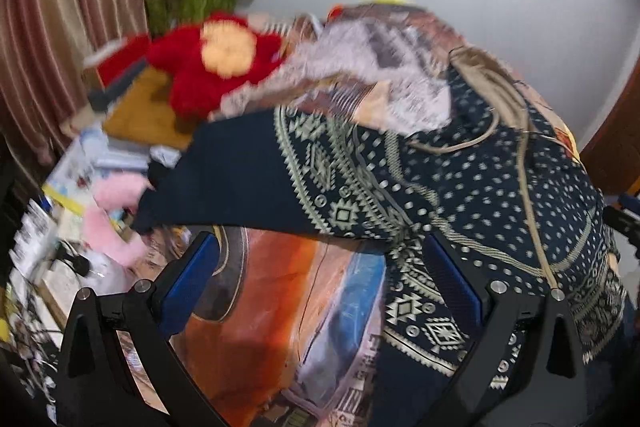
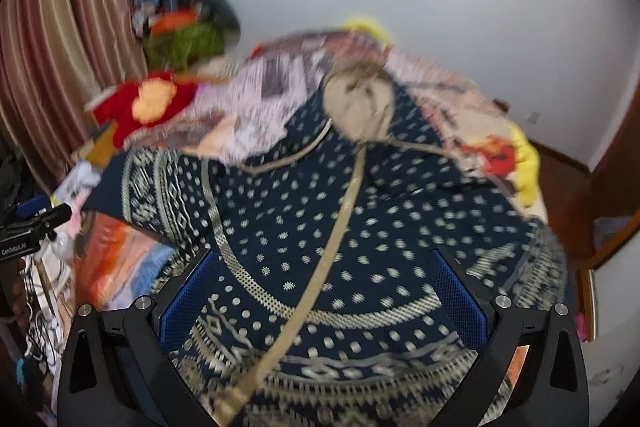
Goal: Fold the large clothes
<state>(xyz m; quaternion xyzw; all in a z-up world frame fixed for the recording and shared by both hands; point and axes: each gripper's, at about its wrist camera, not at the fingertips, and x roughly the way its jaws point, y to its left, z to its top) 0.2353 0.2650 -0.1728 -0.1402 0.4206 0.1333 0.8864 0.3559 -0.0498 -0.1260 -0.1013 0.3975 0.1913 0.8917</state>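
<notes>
Both hand-held grippers (image 1: 320, 291) (image 2: 320, 295) gaping over navy patterned garment (image 2: 360, 227); risk: beige drawstring (image 2: 332, 235) snagging, skewing fold.

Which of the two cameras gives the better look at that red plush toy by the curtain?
The left wrist view. There the red plush toy is larger and shows in full beside the navy patterned garment, though blurred. In the right wrist view the toy is smaller, blurrier and partly hidden behind pale cloth.

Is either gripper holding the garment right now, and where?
Neither. The left gripper and right gripper are both open above the navy patterned garment, gripping nothing.
</notes>
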